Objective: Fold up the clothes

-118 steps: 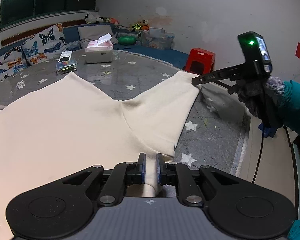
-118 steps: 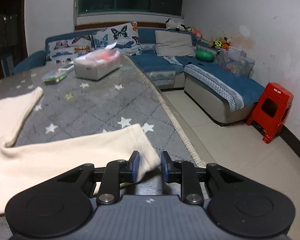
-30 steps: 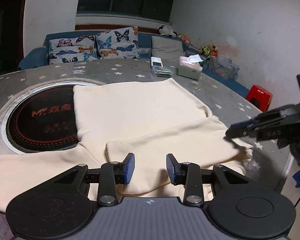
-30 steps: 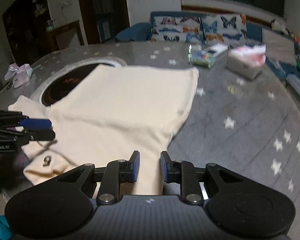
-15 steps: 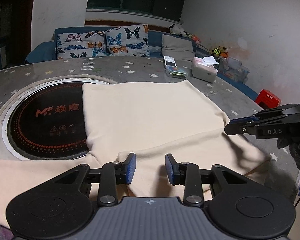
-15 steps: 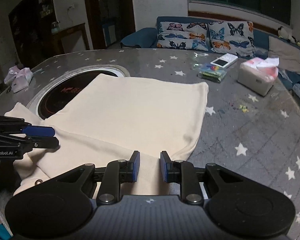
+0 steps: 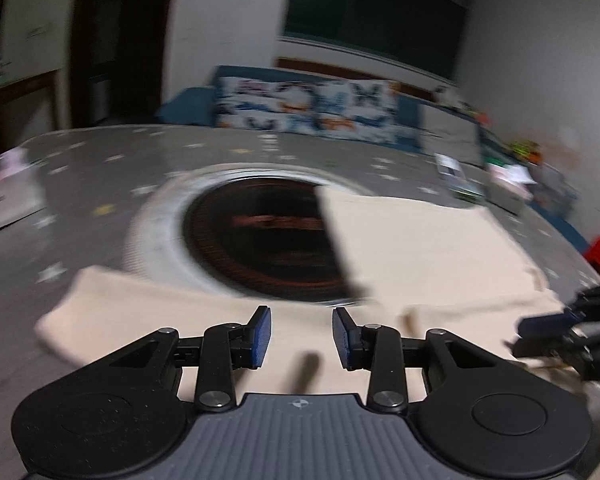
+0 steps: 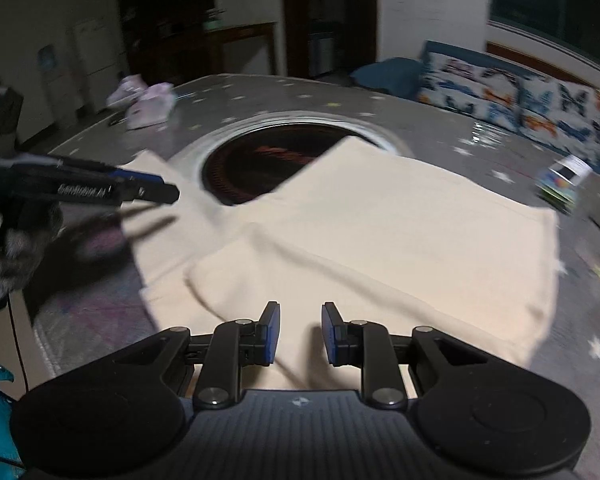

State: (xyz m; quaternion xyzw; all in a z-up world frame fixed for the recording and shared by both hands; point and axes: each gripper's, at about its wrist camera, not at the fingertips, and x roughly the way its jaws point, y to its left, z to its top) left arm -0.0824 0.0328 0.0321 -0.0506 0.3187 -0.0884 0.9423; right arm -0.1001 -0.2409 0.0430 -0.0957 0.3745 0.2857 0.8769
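One soft cream garment, part-folded

Since 3.9 s ago, both grippers have released the cream garment. The left gripper, then clamped on a fold of cloth, now has its fingers spread with nothing between them. The right gripper is likewise parted and empty. The sleeve formerly stretched toward the bench edge now lies folded across the body. Both views have swung left within the last half second (heavy motion blur), bringing the opposite sleeve ahead of the left gripper.
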